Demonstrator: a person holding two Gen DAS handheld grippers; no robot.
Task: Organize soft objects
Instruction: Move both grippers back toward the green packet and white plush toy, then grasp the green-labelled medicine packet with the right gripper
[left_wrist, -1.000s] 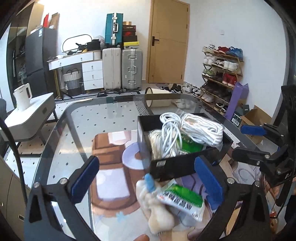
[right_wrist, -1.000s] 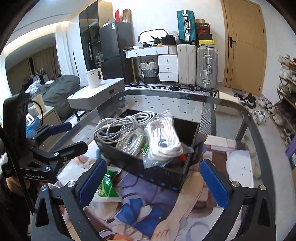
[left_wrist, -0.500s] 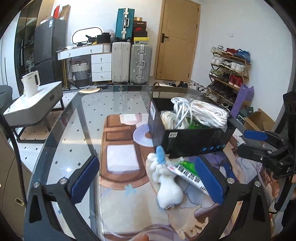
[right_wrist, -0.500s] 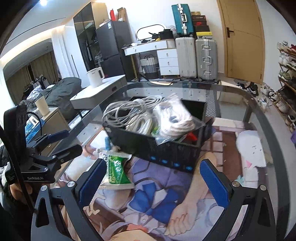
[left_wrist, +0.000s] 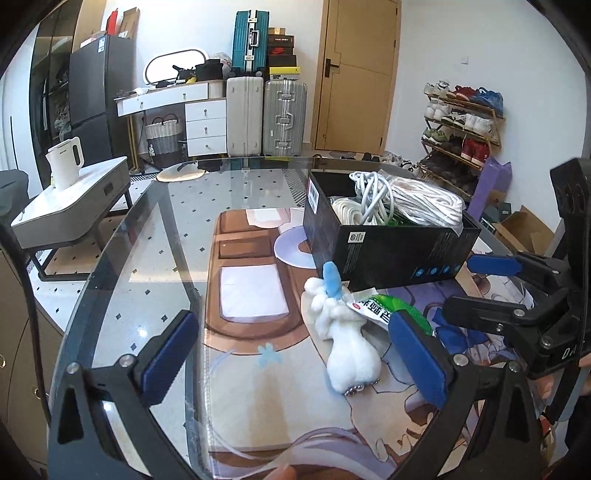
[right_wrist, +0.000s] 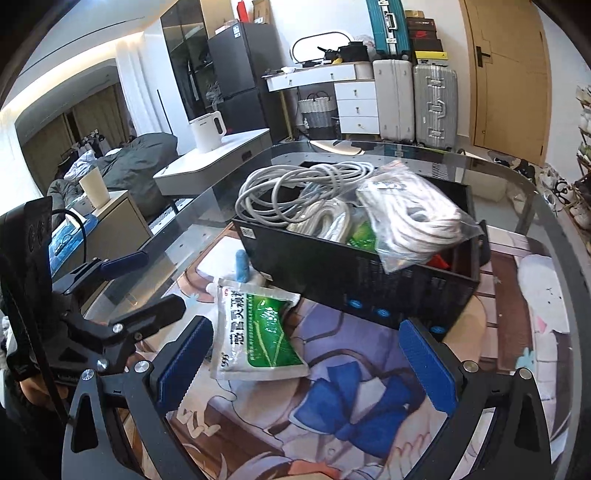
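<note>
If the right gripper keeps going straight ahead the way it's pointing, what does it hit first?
Most likely the black box of white cables. The right gripper, open, points at its near wall; the green and white packet lies lower and left. Depth is hard to judge.

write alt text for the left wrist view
The open left gripper hovers over a glass table, facing a white plush toy and green sachet beside a black box of white cables. The right gripper is alongside.
</note>
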